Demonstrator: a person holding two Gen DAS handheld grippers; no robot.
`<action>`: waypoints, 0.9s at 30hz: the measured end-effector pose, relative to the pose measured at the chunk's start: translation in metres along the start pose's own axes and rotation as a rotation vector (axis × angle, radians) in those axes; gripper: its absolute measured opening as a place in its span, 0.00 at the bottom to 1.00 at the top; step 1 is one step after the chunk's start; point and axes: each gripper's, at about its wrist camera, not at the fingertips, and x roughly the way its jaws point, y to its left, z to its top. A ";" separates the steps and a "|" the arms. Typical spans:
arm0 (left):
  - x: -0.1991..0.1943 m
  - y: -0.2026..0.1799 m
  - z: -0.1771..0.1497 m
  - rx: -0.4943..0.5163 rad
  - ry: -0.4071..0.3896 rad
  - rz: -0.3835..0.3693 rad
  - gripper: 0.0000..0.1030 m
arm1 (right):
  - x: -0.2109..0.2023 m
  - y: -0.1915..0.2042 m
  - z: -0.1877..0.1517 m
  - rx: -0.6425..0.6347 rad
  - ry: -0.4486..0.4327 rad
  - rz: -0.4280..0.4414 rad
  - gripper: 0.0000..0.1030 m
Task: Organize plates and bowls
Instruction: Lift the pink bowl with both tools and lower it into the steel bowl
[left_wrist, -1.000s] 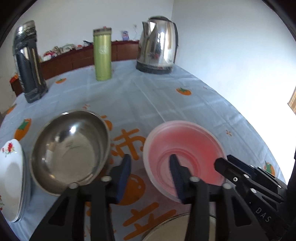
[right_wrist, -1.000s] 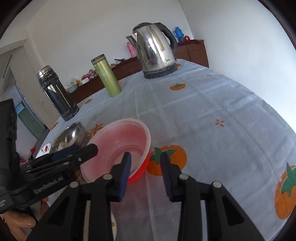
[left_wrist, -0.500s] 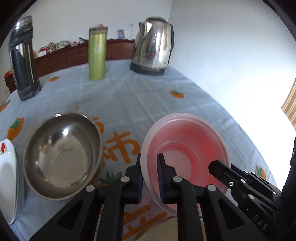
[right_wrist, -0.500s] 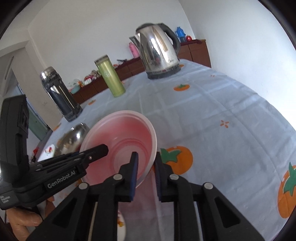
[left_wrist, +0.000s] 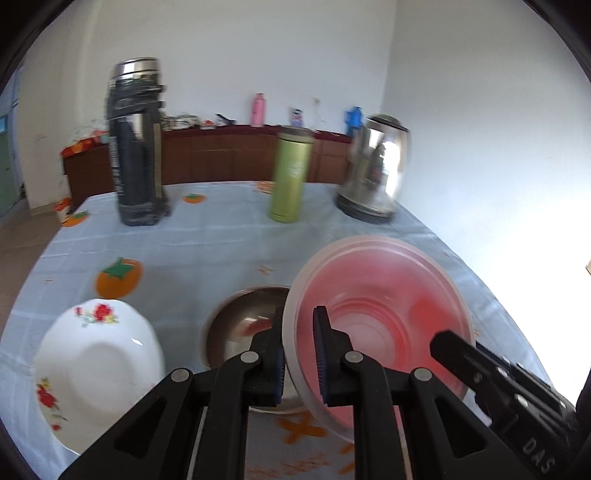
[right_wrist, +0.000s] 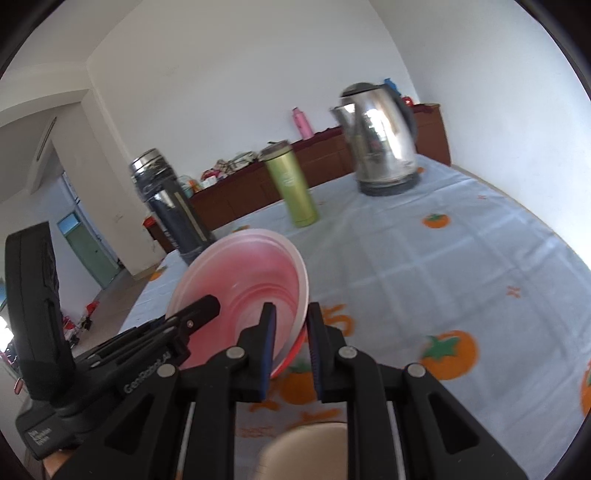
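Left wrist: my left gripper (left_wrist: 298, 354) pinches the pink bowl (left_wrist: 380, 321) rim, bowl tilted above the steel bowl (left_wrist: 236, 332), floral plate (left_wrist: 96, 373) left. Right wrist: my right gripper (right_wrist: 290, 347) angled downward, clamps the opposite rim, bowl off the tablecloth (right_wrist: 443, 266).

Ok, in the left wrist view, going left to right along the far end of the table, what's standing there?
Tall dark steel-topped thermos flask → slim green metal tumbler → shiny stainless-steel electric kettle. All three stand upright on the pale blue tablecloth with orange fruit prints.
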 end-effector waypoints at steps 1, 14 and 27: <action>0.002 0.006 0.001 -0.008 -0.002 0.006 0.15 | 0.004 0.007 -0.001 -0.003 0.002 -0.006 0.16; 0.029 0.052 0.002 -0.071 0.040 0.064 0.15 | 0.055 0.040 -0.015 0.008 0.061 -0.075 0.16; 0.045 0.054 -0.005 -0.079 0.084 0.094 0.15 | 0.072 0.036 -0.025 -0.003 0.113 -0.104 0.16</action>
